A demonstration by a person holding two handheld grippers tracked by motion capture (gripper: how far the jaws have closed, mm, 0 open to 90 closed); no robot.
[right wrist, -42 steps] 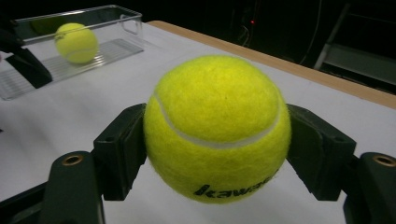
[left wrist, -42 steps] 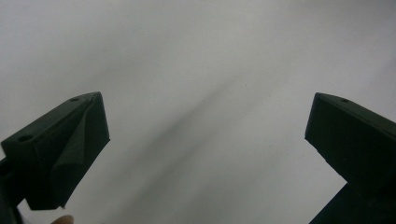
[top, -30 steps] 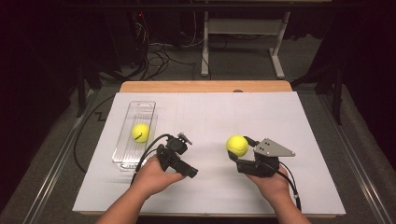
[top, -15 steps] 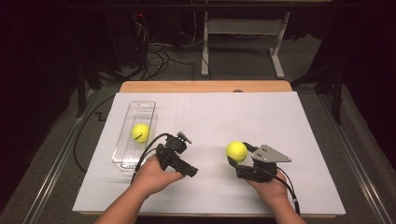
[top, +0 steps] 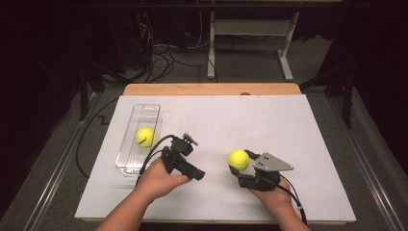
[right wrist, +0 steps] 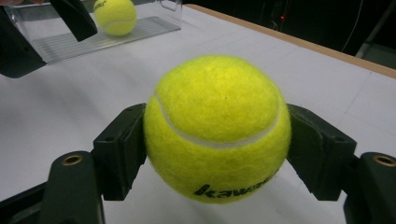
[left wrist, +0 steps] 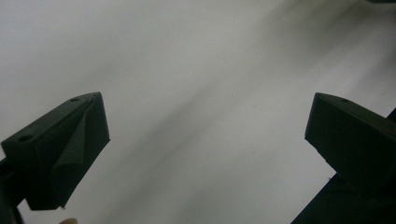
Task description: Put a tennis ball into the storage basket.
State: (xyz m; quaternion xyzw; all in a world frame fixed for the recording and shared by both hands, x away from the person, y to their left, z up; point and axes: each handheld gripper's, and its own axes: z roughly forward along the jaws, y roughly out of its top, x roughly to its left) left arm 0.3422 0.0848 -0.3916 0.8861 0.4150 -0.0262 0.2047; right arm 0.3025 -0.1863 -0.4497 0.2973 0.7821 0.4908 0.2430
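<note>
The right tool [top: 239, 166] grips a yellow tennis ball [top: 238, 159] squarely between its two pads, clamped on either flank and held above the white worktop [top: 269, 120]. To its left, the left tool [top: 195, 173] is wide open and empty over bare worktop.

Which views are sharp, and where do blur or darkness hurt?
High view: table evenly lit, surroundings dark. Left gripper view: soft, jaws wide apart over a plain white surface. Right gripper view: the held ball is sharp, the far ball in the tray slightly soft.
</note>
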